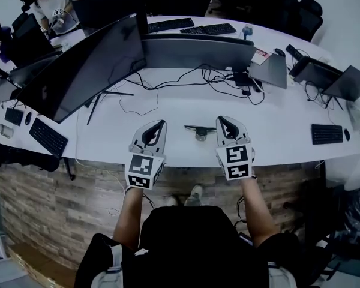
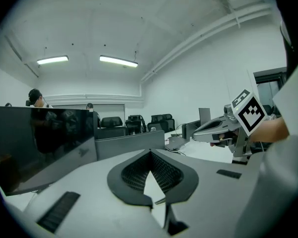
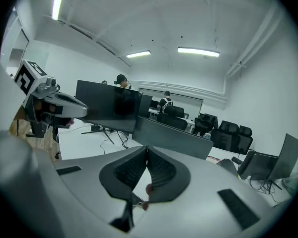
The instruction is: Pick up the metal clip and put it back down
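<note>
The metal clip (image 1: 199,130) lies flat on the white desk (image 1: 276,128) near its front edge, a dark T-shaped piece between my two grippers and touching neither. My left gripper (image 1: 162,123) hovers just left of it, its jaws closed tip to tip with nothing in them. In the left gripper view its jaws (image 2: 150,153) meet at a point. My right gripper (image 1: 221,120) hangs just right of the clip, also shut and empty. The right gripper view shows its jaws (image 3: 147,148) pressed together. Both grippers point across the desk, slightly downward.
Large dark monitors (image 1: 90,71) stand at the left and middle of the desk, with cables (image 1: 210,77) trailing behind the clip. A keyboard (image 1: 48,137) lies at the left, another (image 1: 327,134) at the right, and laptops (image 1: 342,80) sit at the far right. People (image 1: 48,5) sit at the back left.
</note>
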`<state>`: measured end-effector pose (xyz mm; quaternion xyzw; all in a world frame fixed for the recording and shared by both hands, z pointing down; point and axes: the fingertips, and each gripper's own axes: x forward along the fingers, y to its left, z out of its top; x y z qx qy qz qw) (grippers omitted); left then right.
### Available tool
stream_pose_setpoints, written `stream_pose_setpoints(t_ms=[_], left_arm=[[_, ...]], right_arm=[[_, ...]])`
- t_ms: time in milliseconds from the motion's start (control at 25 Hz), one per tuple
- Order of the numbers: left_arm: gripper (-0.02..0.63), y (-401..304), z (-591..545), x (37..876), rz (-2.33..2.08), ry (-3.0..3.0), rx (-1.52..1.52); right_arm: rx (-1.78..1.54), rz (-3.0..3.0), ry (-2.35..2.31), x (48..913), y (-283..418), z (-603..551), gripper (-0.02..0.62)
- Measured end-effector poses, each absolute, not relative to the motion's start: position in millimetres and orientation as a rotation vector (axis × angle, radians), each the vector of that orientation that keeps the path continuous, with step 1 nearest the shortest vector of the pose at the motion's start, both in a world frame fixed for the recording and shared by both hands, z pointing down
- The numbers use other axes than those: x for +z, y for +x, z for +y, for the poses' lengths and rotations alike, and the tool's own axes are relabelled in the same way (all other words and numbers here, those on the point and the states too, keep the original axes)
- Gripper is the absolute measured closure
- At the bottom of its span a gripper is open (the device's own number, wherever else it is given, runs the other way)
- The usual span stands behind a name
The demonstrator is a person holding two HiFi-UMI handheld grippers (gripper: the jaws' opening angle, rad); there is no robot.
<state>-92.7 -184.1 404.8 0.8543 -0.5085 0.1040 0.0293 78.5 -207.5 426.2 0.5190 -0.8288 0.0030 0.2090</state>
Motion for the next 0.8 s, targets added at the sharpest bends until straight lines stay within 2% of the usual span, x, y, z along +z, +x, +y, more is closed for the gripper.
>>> stream_pose_setpoints(t_ms=[800], left_arm=[[0.594,-86,-165,335,-1.619,2.801,0.222]], right_arm=[[-0.003,-2.386,1.652,370,104,-174,0.571]])
